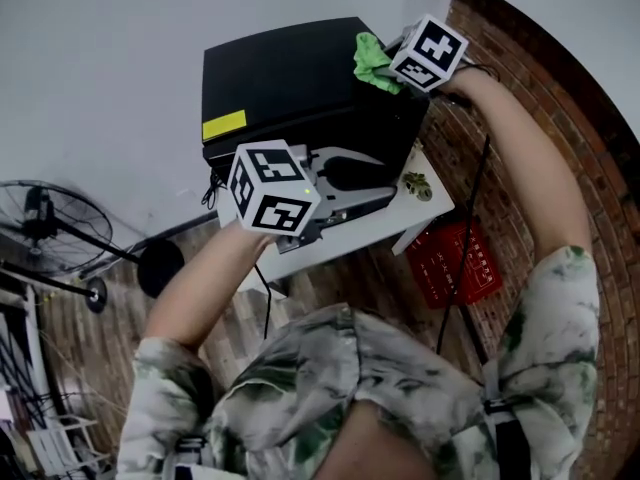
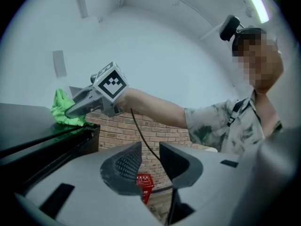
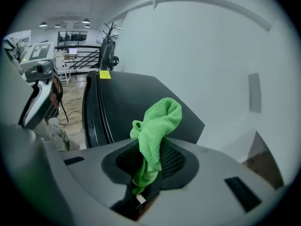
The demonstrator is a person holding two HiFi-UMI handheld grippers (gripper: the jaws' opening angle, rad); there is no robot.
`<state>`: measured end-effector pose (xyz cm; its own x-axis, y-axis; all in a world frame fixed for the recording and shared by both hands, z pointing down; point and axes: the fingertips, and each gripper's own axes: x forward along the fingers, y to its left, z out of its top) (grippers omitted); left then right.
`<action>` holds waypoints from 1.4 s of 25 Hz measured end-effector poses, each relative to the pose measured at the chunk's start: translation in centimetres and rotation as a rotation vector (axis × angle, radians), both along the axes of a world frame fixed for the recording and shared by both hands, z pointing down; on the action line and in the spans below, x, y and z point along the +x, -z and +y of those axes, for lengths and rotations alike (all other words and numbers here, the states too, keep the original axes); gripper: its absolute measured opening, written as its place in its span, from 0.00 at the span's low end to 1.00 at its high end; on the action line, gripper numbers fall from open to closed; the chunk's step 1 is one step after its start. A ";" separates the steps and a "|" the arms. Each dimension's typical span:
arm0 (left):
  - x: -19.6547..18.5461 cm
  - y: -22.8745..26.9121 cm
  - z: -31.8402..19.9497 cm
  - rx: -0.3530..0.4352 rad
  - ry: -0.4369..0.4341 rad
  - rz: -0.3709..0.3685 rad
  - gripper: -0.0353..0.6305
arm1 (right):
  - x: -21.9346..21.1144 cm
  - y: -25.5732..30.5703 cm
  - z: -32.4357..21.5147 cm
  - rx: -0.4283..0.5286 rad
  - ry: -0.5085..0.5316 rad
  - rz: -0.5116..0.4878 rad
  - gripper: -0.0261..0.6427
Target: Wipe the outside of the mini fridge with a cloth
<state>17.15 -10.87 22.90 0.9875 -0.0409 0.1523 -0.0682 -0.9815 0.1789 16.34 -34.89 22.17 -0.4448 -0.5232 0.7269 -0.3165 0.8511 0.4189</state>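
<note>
The black mini fridge [image 1: 290, 78] stands on a white table against the wall. My right gripper [image 1: 392, 68] is at the fridge's top right corner, shut on a bright green cloth [image 1: 371, 60] that rests on the top edge. In the right gripper view the cloth [image 3: 157, 126] bunches up out of the jaws of that gripper [image 3: 149, 161], with the fridge top [image 3: 131, 98] beyond. My left gripper [image 1: 350, 183] hovers in front of the fridge door, open and empty [image 2: 150, 161]. The left gripper view shows the cloth [image 2: 62, 109] on the fridge's edge [image 2: 33, 131].
The white table [image 1: 425, 208] juts out in front of the fridge, with a small object [image 1: 417, 184] on it. A red crate [image 1: 458, 263] sits on the brick floor to the right. A standing fan [image 1: 50, 228] is at the left. A yellow sticker [image 1: 224, 124] marks the fridge top.
</note>
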 end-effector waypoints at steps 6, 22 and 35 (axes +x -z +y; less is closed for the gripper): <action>0.1 0.2 -0.2 0.000 -0.001 0.005 0.24 | -2.3 1.6 0.3 0.035 0.028 -0.018 0.19; -3.1 2.4 -2.0 -0.003 0.063 -0.010 0.24 | -21.4 0.9 0.2 -0.017 0.253 -0.042 0.19; -2.4 3.1 -2.3 0.018 0.018 -0.018 0.24 | -13.3 -0.3 -5.5 -0.014 0.055 -0.017 0.19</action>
<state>14.74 -13.18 19.78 0.9836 -0.0611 0.1694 -0.0886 -0.9833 0.1593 3.04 -40.36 22.44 -0.4854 -0.4874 0.7258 -0.2758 0.8731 0.4019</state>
